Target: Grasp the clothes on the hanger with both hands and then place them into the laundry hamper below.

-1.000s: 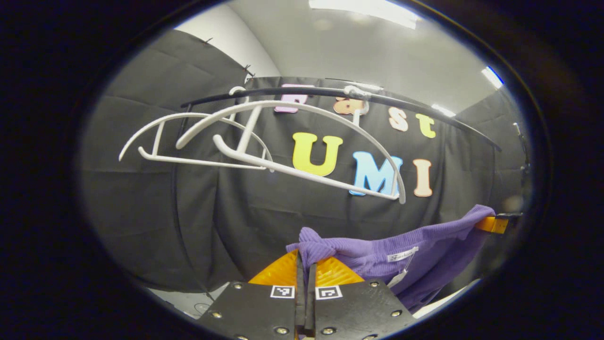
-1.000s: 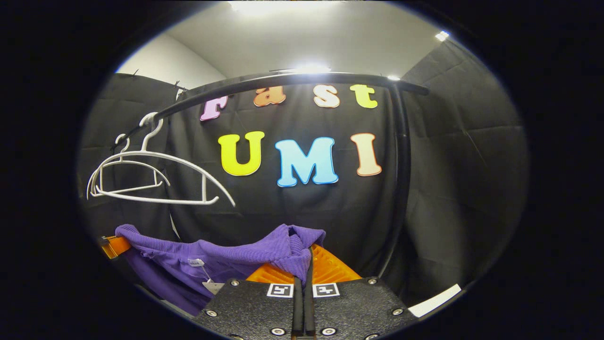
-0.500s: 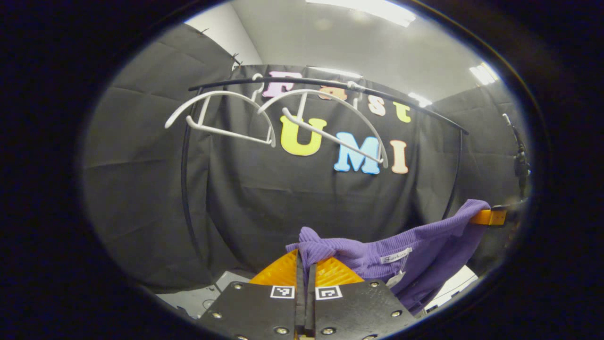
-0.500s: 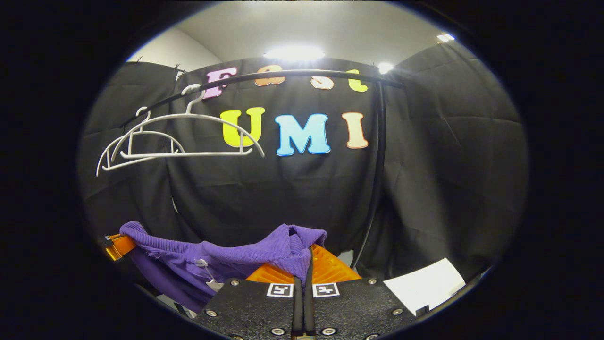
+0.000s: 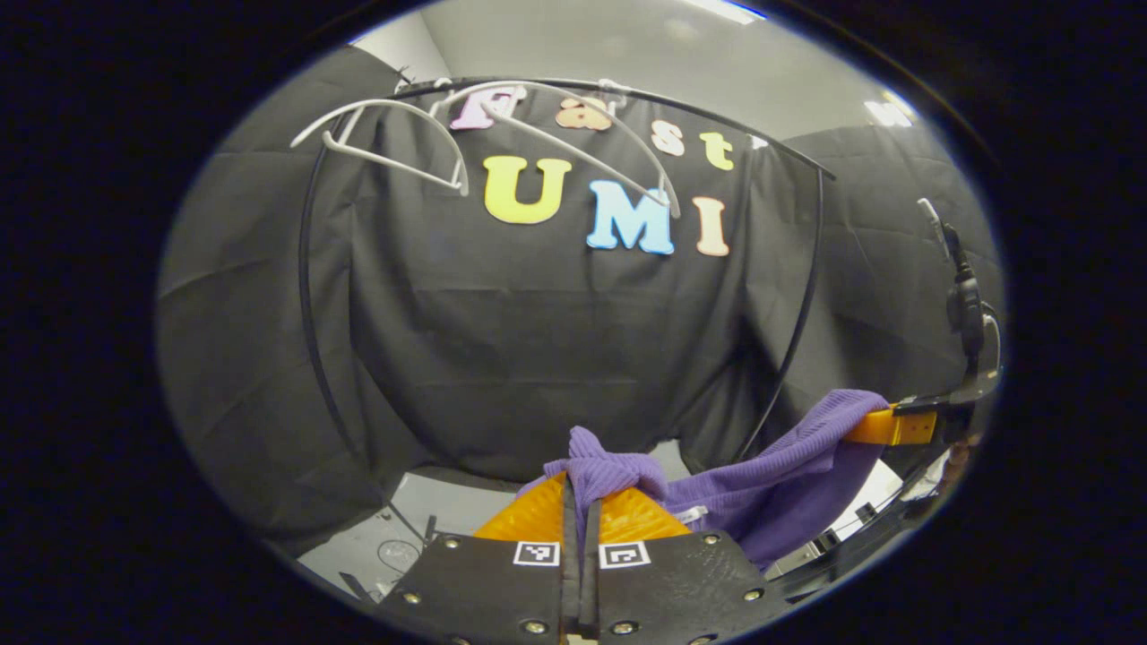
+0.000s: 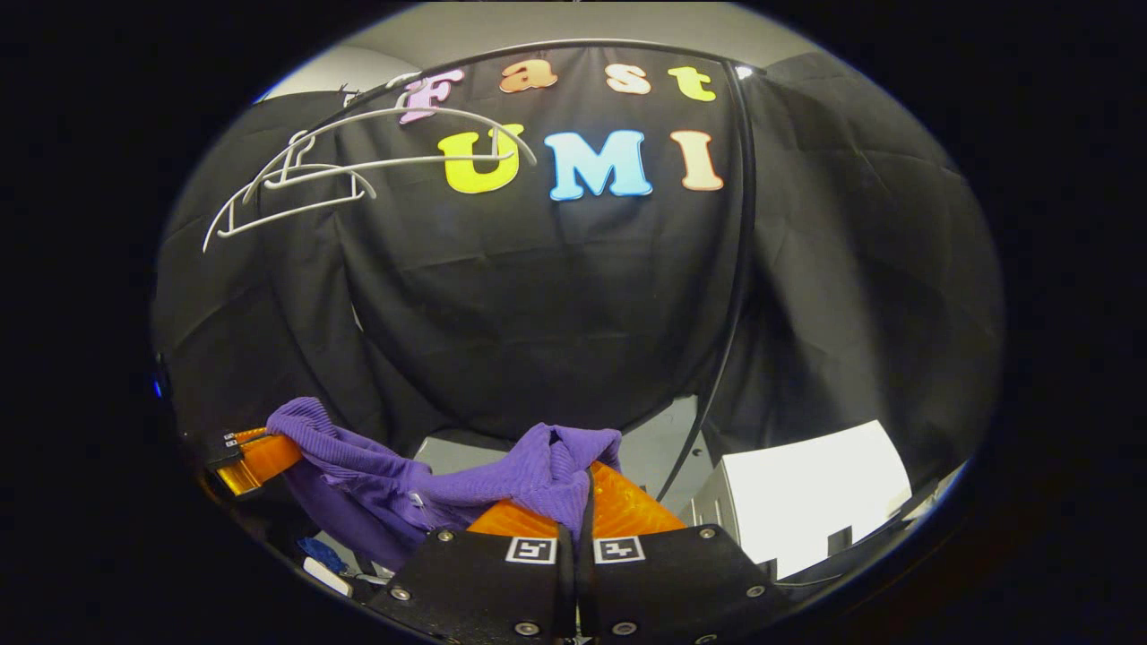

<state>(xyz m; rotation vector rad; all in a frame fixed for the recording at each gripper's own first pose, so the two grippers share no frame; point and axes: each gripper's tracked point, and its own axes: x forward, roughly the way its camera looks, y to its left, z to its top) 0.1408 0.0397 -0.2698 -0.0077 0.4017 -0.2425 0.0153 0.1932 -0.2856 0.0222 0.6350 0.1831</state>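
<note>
A purple knitted garment (image 5: 771, 479) hangs slack between my two grippers, well below the rail. My left gripper (image 5: 581, 502) is shut on one bunched end of it, cloth spilling over the orange fingers. The right gripper (image 5: 896, 427) shows at the far right of the left gripper view, holding the other end. In the right gripper view, my right gripper (image 6: 578, 506) is shut on the purple garment (image 6: 466, 484), and the left gripper (image 6: 255, 457) pinches it at the lower left. Two bare white hangers (image 5: 403, 143) (image 6: 358, 170) hang from the black rail (image 5: 717, 116).
A white box-like object (image 6: 806, 493) stands low at the right in the right gripper view. Grey floor (image 5: 403, 528) shows beneath the black cloth wall. The rack's black uprights (image 6: 735, 296) curve down on both sides.
Both grippers have come down with the garment: the rail and hangers have slid upward in both views, and floor and the white object have come into sight below.
</note>
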